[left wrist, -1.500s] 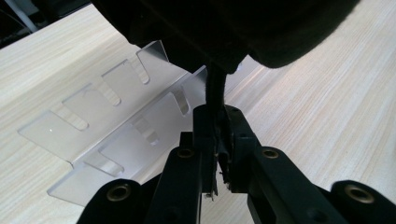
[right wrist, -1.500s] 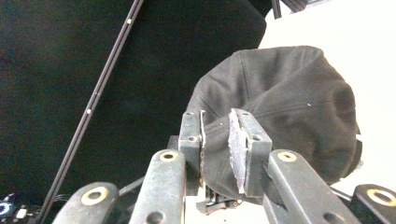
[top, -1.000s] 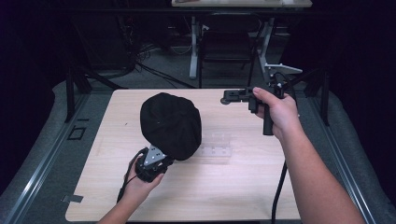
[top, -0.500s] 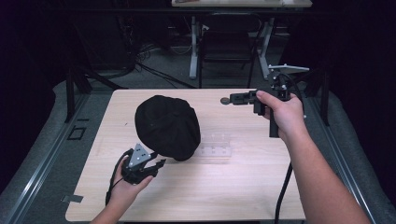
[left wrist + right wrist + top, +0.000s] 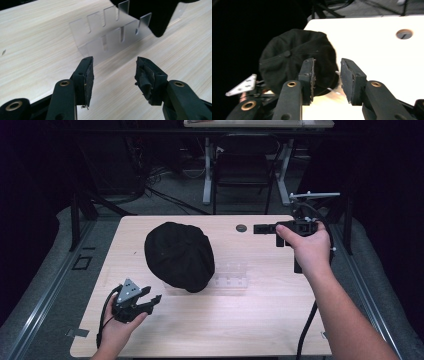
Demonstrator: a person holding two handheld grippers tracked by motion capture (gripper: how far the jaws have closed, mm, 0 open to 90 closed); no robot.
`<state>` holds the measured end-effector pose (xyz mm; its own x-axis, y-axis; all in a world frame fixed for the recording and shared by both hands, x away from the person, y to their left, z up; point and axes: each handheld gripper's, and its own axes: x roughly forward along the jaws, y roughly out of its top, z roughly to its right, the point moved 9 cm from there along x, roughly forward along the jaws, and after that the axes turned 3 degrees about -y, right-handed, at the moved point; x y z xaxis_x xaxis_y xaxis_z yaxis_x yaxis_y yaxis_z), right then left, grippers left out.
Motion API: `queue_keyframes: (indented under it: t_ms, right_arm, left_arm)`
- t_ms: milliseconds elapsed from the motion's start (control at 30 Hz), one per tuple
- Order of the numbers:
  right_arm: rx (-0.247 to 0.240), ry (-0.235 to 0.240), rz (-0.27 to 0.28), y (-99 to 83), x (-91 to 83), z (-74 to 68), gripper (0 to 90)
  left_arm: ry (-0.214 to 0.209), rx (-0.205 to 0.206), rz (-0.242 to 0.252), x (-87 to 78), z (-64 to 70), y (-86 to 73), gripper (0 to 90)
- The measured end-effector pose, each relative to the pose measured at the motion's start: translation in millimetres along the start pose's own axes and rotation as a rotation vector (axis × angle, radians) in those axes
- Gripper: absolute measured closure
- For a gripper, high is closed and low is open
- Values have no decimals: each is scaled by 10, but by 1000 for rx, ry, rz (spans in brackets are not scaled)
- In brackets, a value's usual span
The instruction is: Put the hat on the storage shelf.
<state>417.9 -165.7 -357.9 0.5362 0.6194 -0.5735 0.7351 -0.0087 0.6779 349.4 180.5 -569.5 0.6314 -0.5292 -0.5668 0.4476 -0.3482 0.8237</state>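
Our left gripper (image 5: 156, 299) has drawn back from the black cap (image 5: 178, 255), now resting on the clear slotted rack (image 5: 231, 274); both grippers open and empty, right gripper (image 5: 258, 228) aloft, so placing looks done.

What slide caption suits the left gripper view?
Open left gripper facing a clear slotted acrylic rack on the pale wooden table, black cap resting over it.

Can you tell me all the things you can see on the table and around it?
cap: 1, black, middle-left of the table, resting partly on the rack
rack: 1, clear plastic with slots, just right of the cap
table: 1, light wood, with a round hole near its far edge
desk legs: white, on the floor beyond the table
left gripper: 1, black, open, near front left corner
right gripper: 1, black, open, raised at the far right
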Motion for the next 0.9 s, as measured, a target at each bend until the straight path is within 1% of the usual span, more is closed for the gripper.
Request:
queue_keyframes:
  t_ms: [33,67,133,167,200,233,300,400,533,567,633,667,700,733,767,800,833,867,900]
  right_arm:
    - [0,0,0,0,0,0,631]
    - [-13,-15,4,-7,-9,11,628]
    - [-28,-40,14,-19,-21,28,610]
    - [-42,-56,27,-25,-23,40,597]
    - [-70,-89,36,-49,-28,74,588]
    - [-70,-89,36,-49,-28,74,588]
    - [-89,-125,33,-100,-30,131,575]
    - [-90,-132,41,-139,-21,166,567]
    - [-106,-169,29,-265,8,267,551]
    - [-114,-184,24,-318,21,306,548]
    - [-121,-196,26,-379,33,344,542]
    - [-138,-214,31,-449,45,379,533]
    - [-138,-214,31,-449,45,379,533]
    - [-155,-233,38,-513,51,406,525]
    - [-155,-233,38,-513,51,406,525]
    - [-163,-239,35,-555,55,422,523]
    - [-179,-253,34,-648,68,455,522]
    - [-185,-260,35,-680,72,470,522]
    - [-202,-284,16,-732,73,496,522]
  left_arm:
    - [0,0,0,0,0,0,483]
    - [5,-7,6,3,-25,-19,483]
    - [16,-8,2,6,-73,-69,472]
    - [21,-14,0,9,-91,-92,472]
    - [24,-20,-8,10,-120,-131,472]
    - [24,-20,-8,10,-120,-131,470]
    - [26,-31,-9,13,-141,-153,468]
    - [22,-43,-1,32,-162,-174,464]
    - [19,-44,-3,35,-163,-184,460]
    - [22,-43,5,40,-163,-180,460]
    - [23,-44,6,40,-165,-183,460]
    - [21,-45,6,44,-166,-189,460]
    - [21,-45,6,44,-166,-189,460]
    - [19,-44,3,46,-165,-196,459]
    - [19,-44,3,46,-165,-196,460]
    - [17,-44,2,49,-162,-199,460]
    - [16,-44,5,52,-156,-198,459]
    - [14,-40,4,52,-145,-198,459]
    - [14,-40,4,52,-145,-198,459]
